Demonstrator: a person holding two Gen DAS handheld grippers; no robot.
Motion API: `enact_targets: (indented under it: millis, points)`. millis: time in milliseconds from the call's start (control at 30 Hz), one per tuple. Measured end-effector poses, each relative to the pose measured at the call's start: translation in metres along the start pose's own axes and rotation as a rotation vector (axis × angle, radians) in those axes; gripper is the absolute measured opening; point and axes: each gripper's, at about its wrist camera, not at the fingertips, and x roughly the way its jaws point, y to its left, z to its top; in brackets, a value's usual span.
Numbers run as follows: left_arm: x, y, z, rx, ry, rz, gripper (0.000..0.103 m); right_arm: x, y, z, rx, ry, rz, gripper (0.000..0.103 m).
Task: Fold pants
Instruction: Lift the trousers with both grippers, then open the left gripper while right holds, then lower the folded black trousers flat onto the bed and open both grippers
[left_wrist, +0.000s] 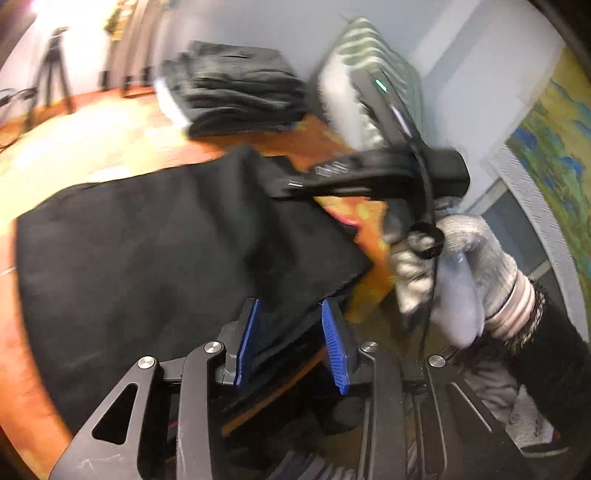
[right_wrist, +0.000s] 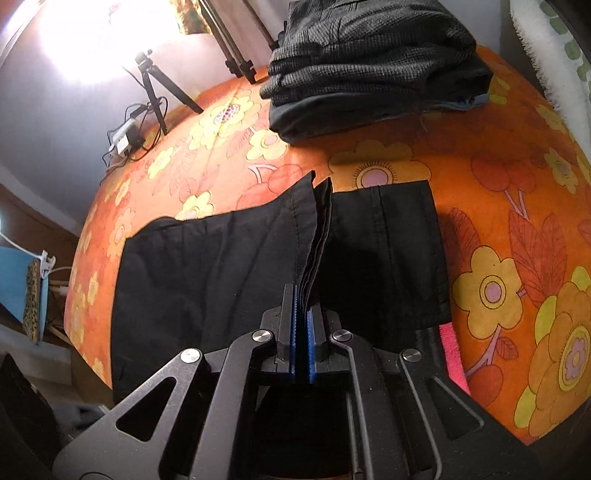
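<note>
Black pants (right_wrist: 207, 258) lie partly folded on the orange flowered cover (right_wrist: 498, 206). My right gripper (right_wrist: 303, 295) is shut on a stack of the pants' edges, which stands up between its blue pads. In the left wrist view the pants (left_wrist: 147, 258) spread to the left, blurred. My left gripper (left_wrist: 290, 314) has its blue pads apart, with a corner of the folded pants lying between them; the pads do not press on it. The right gripper's body (left_wrist: 388, 173) and a gloved hand (left_wrist: 454, 266) show at the right, above the pants' far corner.
A pile of folded dark clothes (right_wrist: 369, 62) sits at the back of the cover. A striped pillow (left_wrist: 369, 81) leans on the wall. Tripods (right_wrist: 155, 92) and a power strip (right_wrist: 123, 140) stand at the far left. A pink object (right_wrist: 452, 354) lies by the pants.
</note>
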Motion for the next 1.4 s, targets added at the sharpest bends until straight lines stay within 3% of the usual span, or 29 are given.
enact_targets:
  millis: [133, 233, 333, 500, 733, 933, 1233, 1333, 1400]
  points:
    - [-0.023, 0.040, -0.015, -0.024, -0.002, 0.126, 0.033, 0.010, -0.015, -0.005, 0.008, 0.041, 0.011, 0.005]
    - [-0.033, 0.071, -0.026, -0.110, -0.009, 0.160, 0.033, 0.004, -0.025, -0.006, 0.011, 0.052, -0.035, 0.021]
    - [-0.041, 0.095, -0.036, -0.196, -0.018, 0.181, 0.033, -0.015, -0.033, -0.007, 0.007, -0.015, -0.123, 0.035]
    - [-0.058, 0.102, -0.046, -0.217, -0.044, 0.231, 0.033, -0.041, -0.007, -0.012, -0.093, -0.133, -0.100, 0.036]
    - [-0.043, 0.105, -0.045, -0.250, -0.032, 0.238, 0.033, -0.029, 0.075, -0.031, -0.317, -0.149, -0.065, 0.036]
    - [-0.041, 0.100, -0.054, -0.241, -0.025, 0.258, 0.033, 0.003, 0.117, -0.055, -0.441, -0.076, -0.045, 0.036]
    - [-0.045, 0.105, -0.063, -0.292, -0.034, 0.257, 0.034, 0.036, 0.119, -0.072, -0.461, 0.042, -0.100, 0.036]
    - [-0.046, 0.108, -0.066, -0.324, -0.035, 0.239, 0.047, 0.030, 0.125, -0.066, -0.422, 0.043, -0.039, 0.036]
    - [-0.044, 0.109, -0.068, -0.344, -0.032, 0.225, 0.048, 0.024, 0.137, -0.063, -0.401, 0.040, 0.018, 0.036]
